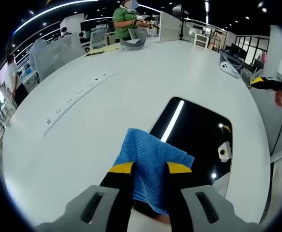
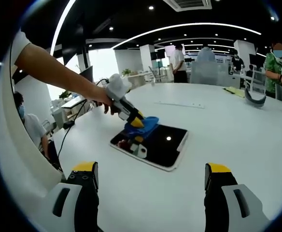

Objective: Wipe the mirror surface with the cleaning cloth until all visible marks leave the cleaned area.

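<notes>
A flat, dark rectangular mirror with rounded corners (image 1: pixel 194 135) lies on the broad white table (image 1: pixel 131 87); its glossy face reflects a ceiling light strip and several spot lamps. In the left gripper view the left gripper (image 1: pixel 149 168) rises from the bottom with its two yellow-tipped black jaws pressed in on a folded blue microfibre cleaning cloth (image 1: pixel 150 166) — the cloth is pinched between them and spreads forward over the mirror's near corner, touching the glass; part of it hangs back toward the camera between the jaws.

In the right gripper view the same mirror (image 2: pixel 155 142) sits well ahead on the table (image 2: pixel 237 145), with the blue cloth (image 2: pixel 143 126) bunched on its far-left corner under the left gripper (image 2: pixel 137 123), which a person's bare hand (image 2: pixel 102 96) holds at the end of an outstretched arm; the gripper's reflection shows in the glass just below it. The right gripper (image 2: pixel 150 181) is held low and well short of the mirror — its jaws stand spread wide apart with nothing between them, hovering above bare tabletop.

Beyond the mirror, a long white power strip (image 1: pixel 78 96) is set flat in the table; a grey curved object (image 1: pixel 132 42) rests near the far edge, beside a person in a green top (image 1: pixel 125 19).
</notes>
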### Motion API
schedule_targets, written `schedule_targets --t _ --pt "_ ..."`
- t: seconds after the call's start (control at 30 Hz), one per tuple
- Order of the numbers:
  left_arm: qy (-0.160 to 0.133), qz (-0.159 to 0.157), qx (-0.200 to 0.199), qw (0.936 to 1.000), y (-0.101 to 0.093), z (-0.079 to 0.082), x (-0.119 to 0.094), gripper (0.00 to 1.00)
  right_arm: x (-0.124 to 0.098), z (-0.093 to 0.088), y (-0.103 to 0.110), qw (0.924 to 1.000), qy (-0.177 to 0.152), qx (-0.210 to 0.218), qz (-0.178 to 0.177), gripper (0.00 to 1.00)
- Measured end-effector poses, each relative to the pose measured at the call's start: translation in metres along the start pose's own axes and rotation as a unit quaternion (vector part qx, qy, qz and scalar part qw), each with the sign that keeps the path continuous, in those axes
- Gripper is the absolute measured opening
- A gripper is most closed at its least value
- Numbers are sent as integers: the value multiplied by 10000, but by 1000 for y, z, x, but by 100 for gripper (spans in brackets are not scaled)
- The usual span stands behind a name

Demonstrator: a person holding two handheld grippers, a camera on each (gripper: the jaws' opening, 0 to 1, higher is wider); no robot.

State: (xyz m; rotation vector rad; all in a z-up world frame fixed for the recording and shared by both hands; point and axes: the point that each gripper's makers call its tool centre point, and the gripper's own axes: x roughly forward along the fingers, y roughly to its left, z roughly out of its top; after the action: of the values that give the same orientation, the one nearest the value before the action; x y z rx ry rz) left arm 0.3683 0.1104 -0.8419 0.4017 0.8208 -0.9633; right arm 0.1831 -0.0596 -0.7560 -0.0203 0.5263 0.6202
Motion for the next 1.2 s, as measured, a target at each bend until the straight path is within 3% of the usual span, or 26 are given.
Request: schedule_targets --t 0.8,1.2 --pt "65 12 -18 10000 10 -15 -13 23 -1 0 5 10000 30 -50 -1 91" --pt "48 176 -49 9998 9 -16 -14 24 -3 3 9 10000 6 -97 4 91"
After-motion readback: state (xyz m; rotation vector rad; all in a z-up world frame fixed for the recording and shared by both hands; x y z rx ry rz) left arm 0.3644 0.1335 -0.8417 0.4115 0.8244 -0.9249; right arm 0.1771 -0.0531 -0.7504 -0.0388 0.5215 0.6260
